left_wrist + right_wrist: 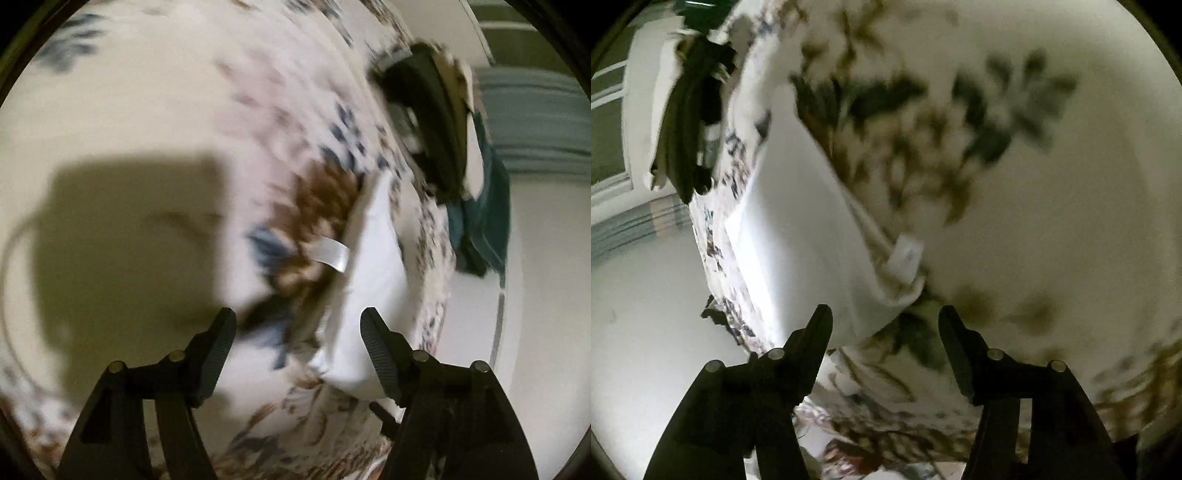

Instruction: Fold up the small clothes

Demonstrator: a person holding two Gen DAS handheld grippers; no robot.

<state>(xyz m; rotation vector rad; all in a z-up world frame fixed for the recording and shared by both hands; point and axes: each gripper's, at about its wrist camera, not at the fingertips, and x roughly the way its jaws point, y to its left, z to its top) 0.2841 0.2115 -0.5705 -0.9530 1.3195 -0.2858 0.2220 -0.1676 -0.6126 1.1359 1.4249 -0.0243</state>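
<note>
A small white garment (369, 266) lies flat on a floral bedsheet (155, 92), with a white label tag (332, 254) at its edge. My left gripper (298, 325) is open and empty, its jaws spread just above the garment's near end. In the right wrist view the same white garment (805, 236) lies on the floral sheet (1052, 184), its label tag (905, 256) near one corner. My right gripper (884, 321) is open and empty, hovering over that corner. Both views are blurred by motion.
A pile of dark and teal clothes (454, 147) sits near the bed's edge; it also shows in the right wrist view (690, 122). Beyond the edge is a pale floor (535, 258) and a striped rug (635, 229).
</note>
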